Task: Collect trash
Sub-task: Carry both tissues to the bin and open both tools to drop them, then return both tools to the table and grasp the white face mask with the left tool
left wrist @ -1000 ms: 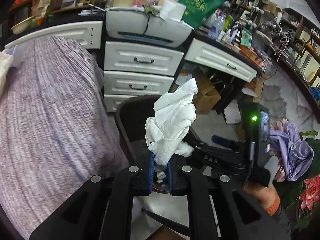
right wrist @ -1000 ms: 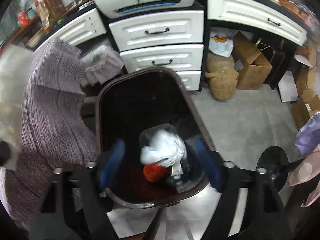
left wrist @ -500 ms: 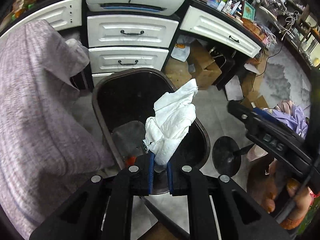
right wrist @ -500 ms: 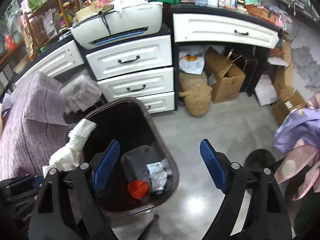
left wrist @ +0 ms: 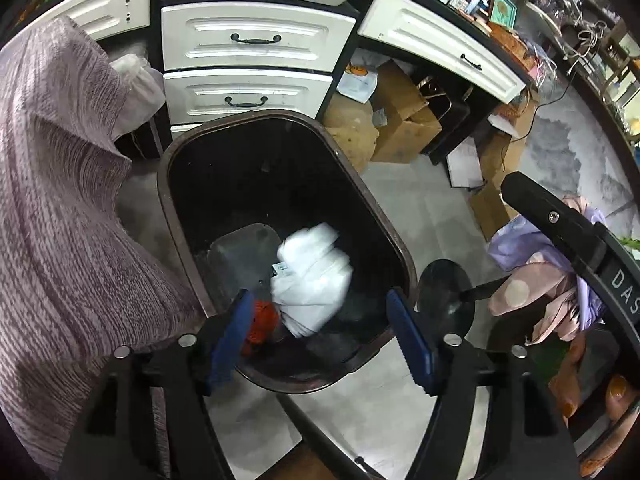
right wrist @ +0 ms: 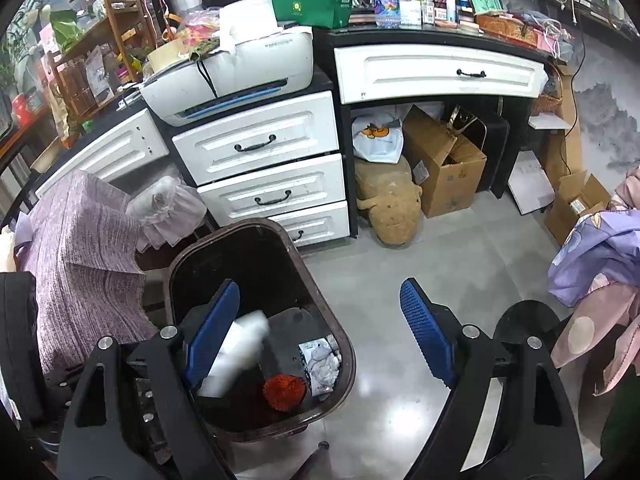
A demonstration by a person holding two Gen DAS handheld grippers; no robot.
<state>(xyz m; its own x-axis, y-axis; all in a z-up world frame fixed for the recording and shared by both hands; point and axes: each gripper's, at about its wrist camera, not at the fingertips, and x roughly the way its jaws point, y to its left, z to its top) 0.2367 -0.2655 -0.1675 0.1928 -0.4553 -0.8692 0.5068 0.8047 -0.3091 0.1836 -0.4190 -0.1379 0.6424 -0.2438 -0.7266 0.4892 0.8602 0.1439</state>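
Note:
A dark brown trash bin (left wrist: 400, 248) stands on the grey floor in front of white drawers. My left gripper (left wrist: 320, 340) hangs over its near rim, jaws opening, blue pads (left wrist: 230, 340) wide apart and touching nothing. A crumpled white tissue (left wrist: 312, 280), blurred, is dropping free between them into the bin, beside an orange-red ball (left wrist: 262, 322). In the right wrist view my right gripper (right wrist: 320, 312) is open and empty, up and to the right of the bin (right wrist: 346, 352). The falling tissue (right wrist: 240, 344), the ball (right wrist: 284, 392) and a clear packet (right wrist: 320, 364) show inside.
A purple-grey knitted cloth (left wrist: 60, 220) drapes close on the bin's left. White drawers (left wrist: 256, 40) with a printer (right wrist: 232, 76) stand behind. Cardboard boxes (right wrist: 444, 168) sit under the desk. A round black base (left wrist: 444, 296) and purple-pink clothes (right wrist: 600, 264) lie right.
My left gripper came down over the bin and opened, and the white tissue it held is now falling in. My right gripper, still open, lifted up and away from the bin.

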